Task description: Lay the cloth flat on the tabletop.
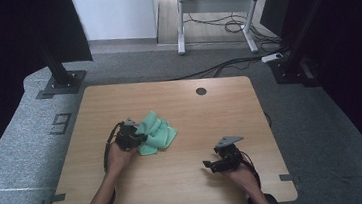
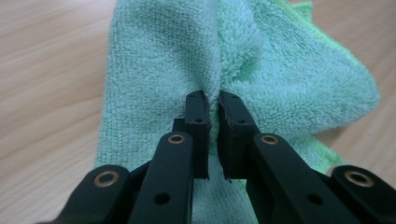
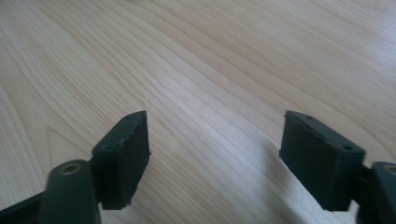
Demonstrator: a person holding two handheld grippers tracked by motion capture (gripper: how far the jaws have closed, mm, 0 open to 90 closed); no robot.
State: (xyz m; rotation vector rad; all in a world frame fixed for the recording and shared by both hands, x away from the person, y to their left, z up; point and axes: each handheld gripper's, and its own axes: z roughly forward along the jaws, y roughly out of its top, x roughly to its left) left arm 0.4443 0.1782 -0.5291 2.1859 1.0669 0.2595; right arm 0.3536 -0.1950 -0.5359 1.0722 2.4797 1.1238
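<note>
A light wooden desk (image 1: 186,177) with rounded corners and a round cable hole (image 1: 201,91) near its far edge stands on grey carpet (image 1: 322,133). Beyond it, a white-framed second desk (image 1: 220,8) stands over a tangle of black cables (image 1: 232,26) on the floor, and dark stands (image 1: 58,73) rise at both sides of the room.

No container stands on the desk. A crumpled mint-green microfibre cloth (image 1: 158,132) lies left of the desk's middle, bunched into soft folds.

The left gripper (image 1: 131,133), held in the person's left hand (image 1: 118,156), sits right at the cloth's near-left edge. In the left gripper view (image 2: 214,135) its jaws are clenched on a raised fold of the cloth (image 2: 261,70), the two black pads almost meeting with the pinched ridge of terry between them; the rest of the cloth spreads out ahead and to both sides on the wood.

The right gripper (image 1: 215,165) rests low over the bare desk toward the near right, well apart from the cloth. In the right gripper view (image 3: 215,149) its jaws stand released, wide apart, with plain wood grain (image 3: 201,70) between them.
</note>
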